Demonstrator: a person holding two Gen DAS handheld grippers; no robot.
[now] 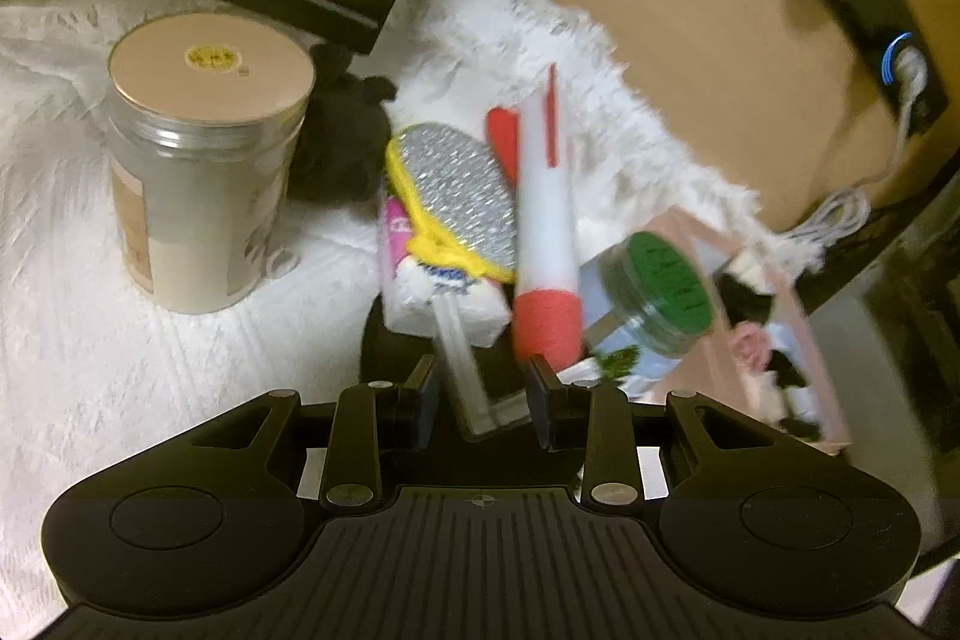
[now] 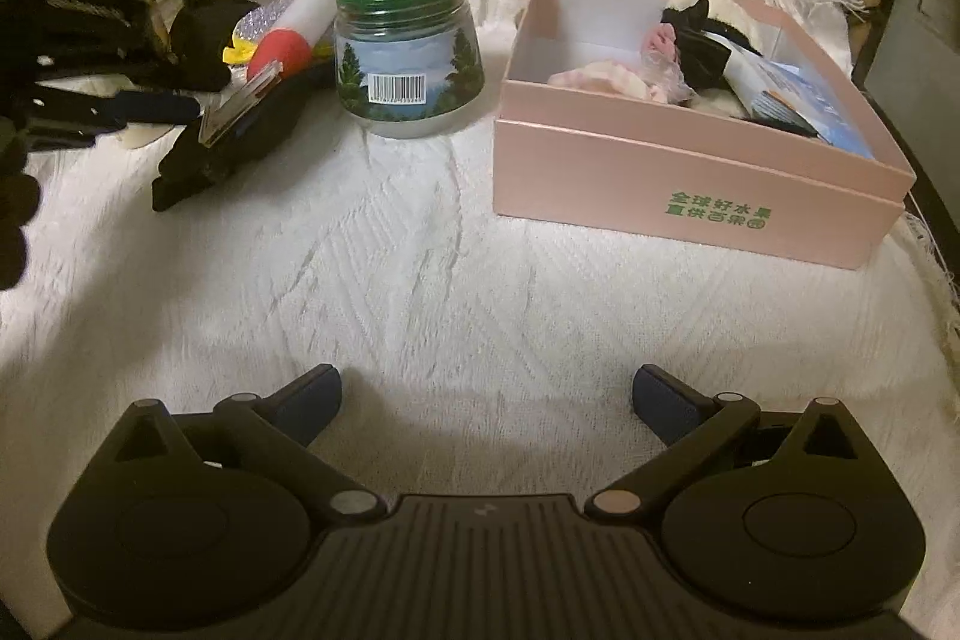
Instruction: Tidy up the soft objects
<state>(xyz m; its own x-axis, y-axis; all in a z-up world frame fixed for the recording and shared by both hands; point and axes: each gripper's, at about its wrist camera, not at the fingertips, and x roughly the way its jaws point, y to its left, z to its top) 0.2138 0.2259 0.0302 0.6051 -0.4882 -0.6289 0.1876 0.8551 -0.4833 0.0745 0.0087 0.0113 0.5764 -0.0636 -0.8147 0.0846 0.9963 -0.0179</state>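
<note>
Left gripper [image 1: 483, 403] jaws half apart around a clear plastic handle [image 1: 465, 370], contact unclear. Right gripper [image 2: 486, 394] wide apart, empty. Soft items already in pink cardboard box [image 2: 690, 172], far right. Risk: handle slips, dragging red-white foam rocket [image 1: 546, 244] against green-lidded jar [image 1: 657, 295].

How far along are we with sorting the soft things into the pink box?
Partly done. Done: the pink box already holds a black-and-white plush and other soft pieces. In hand: a clear plastic piece sits between the left tool's jaws, though the grip is unclear; the right tool is open and empty. Left: the rocket toy and black plush still lie outside.
</note>
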